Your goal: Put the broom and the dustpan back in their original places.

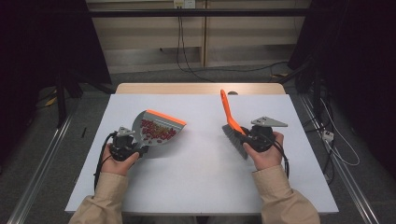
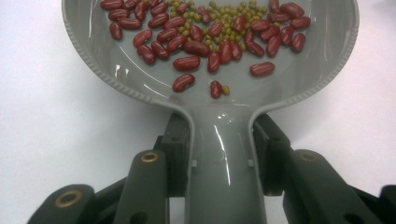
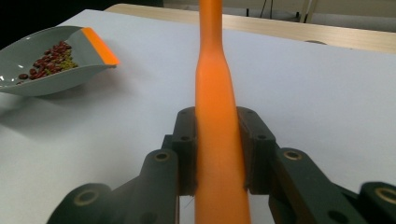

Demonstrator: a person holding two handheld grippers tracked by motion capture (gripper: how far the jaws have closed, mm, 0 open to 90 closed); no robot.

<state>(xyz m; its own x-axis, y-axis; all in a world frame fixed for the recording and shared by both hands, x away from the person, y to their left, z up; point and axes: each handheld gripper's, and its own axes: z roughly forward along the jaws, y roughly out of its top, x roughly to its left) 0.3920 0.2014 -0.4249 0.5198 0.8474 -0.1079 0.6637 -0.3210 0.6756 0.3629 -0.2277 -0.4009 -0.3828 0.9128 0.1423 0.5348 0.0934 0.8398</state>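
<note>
Left claw [image 1: 140, 150]: clamped on the neck of the grey dustpan [image 2: 210, 100], one jaw pressed against each side of the handle, as the left gripper view shows.
Right claw [image 3: 219, 154]: clamped on the orange handle of the brush [image 1: 232, 126], which runs up between the jaws in the right gripper view.
Dustpan position: on the left half of the desk [image 1: 201, 182], orange lip facing away from the person and toward the right; in the right gripper view the front edge appears raised off the surface, pan roughly level.
Dustpan load: red kidney beans [image 2: 187, 63] and small green beans [image 2: 229, 21], gathered toward the lip end, a few strays nearer the neck.
Brush position: right half of the desk, well apart from the dustpan, grey bristles [image 1: 233, 140] low at the claw, handle pointing up and away.
Step in hand (judgement): carrying the swept load; no loose beans can be seen on the desk sheet.
Doing it well (judgement): keep the pan level or tipped slightly back toward the neck, move slowly, avoid jolts; the lip is shallow and the beans round, so a forward tilt would spill them. Keep the brush clear of the pan.
Count: one dustpan, one brush, two claws, one desk. Red beans several dozen, green beans more numerous still; neither is exactly countable.
</note>
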